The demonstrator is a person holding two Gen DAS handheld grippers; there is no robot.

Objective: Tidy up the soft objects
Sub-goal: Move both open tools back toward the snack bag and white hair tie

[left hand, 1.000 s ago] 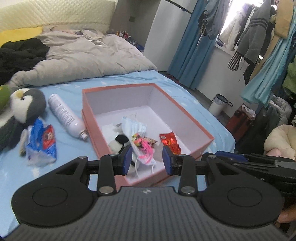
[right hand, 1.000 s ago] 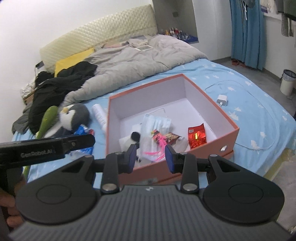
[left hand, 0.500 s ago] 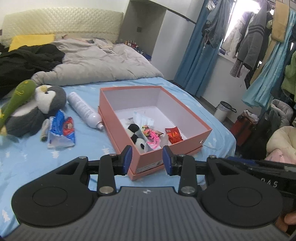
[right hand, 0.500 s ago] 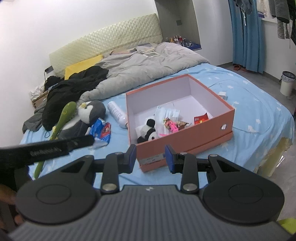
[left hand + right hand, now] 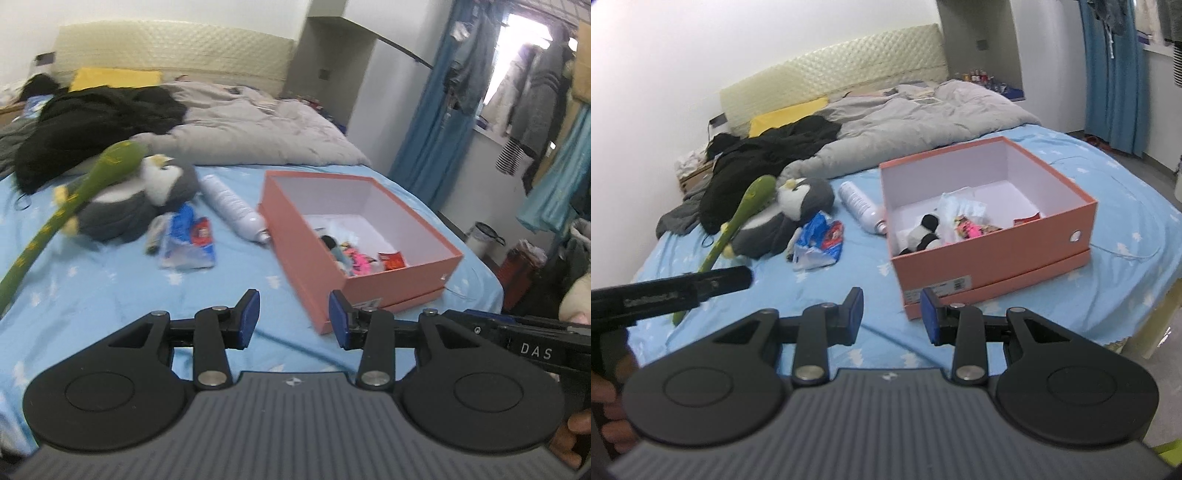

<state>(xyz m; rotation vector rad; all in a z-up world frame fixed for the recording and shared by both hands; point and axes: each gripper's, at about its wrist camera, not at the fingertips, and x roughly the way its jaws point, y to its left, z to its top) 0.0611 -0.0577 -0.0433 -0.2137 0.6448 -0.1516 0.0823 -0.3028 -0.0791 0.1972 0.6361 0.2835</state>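
An open salmon-pink box [image 5: 399,286] [image 5: 993,266] stands on the blue bed. It holds a small panda plush [image 5: 923,234], a white face mask [image 5: 960,206], a pink item [image 5: 971,230] and a red packet [image 5: 391,259]. A grey penguin plush [image 5: 147,195] [image 5: 790,214] and a long green plush [image 5: 74,199] [image 5: 742,214] lie left of the box. My left gripper [image 5: 293,319] and right gripper [image 5: 892,315] are both open and empty, held back from the box above the bed's near part.
A white bottle [image 5: 232,206] [image 5: 860,206] lies against the box's left side. A blue snack bag [image 5: 188,240] [image 5: 820,243] lies beside the penguin. A grey duvet [image 5: 258,129] and black clothes [image 5: 92,118] fill the far bed. Hanging clothes [image 5: 535,92] and a bin [image 5: 484,236] stand at right.
Both grippers have pulled back from over the box toward the bed's near edge. The box now looks smaller and farther, and the left view has swung toward the plush toys. Both stay open.
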